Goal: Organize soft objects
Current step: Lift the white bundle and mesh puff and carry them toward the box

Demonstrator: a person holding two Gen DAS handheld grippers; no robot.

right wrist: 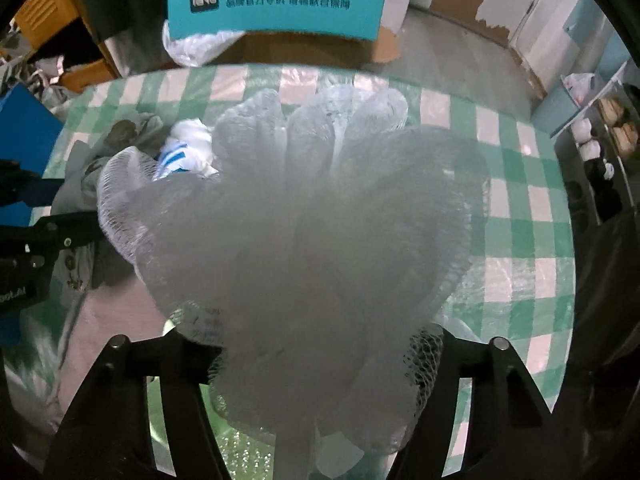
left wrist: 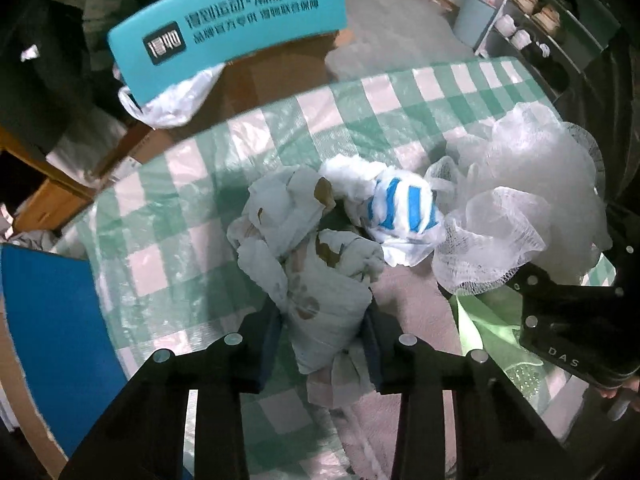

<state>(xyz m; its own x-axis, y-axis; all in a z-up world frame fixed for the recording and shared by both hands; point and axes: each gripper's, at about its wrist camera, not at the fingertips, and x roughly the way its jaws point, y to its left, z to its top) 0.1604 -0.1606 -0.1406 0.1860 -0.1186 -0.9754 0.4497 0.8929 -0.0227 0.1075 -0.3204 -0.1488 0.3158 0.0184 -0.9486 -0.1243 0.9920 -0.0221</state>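
On the checked green-and-white tabletop (left wrist: pixel 224 216) my two claws point steeply down at a heap of soft things. My left claw (left wrist: pixel 326 340) is clamped on a crumpled white cloth with brown blotches (left wrist: pixel 316 280); its dark pads press the bundle from both sides, and the cloth spills out ahead of the fingers and below them. Just beyond that cloth lies a white bag with blue stripes (left wrist: pixel 404 212), touching it. To the right of the bag sits a big white mesh bath puff (right wrist: pixel 312 208), and my right claw (right wrist: pixel 316 364) has it: the netting is bunched between the two black fingers and swells out so far that it fills most of the right wrist view. Under the puff and the cloth I see a pale pink fabric (left wrist: pixel 408 288) and a light green one (left wrist: pixel 484 332) spread on the tabletop. Past the far edge of the tabletop stands a cardboard box with a teal flap printed in dark characters (left wrist: pixel 240 20), a clear plastic bag (left wrist: pixel 176 100) hanging beside it. At the far right a shoe rack (left wrist: pixel 536 28) holds pairs of shoes.
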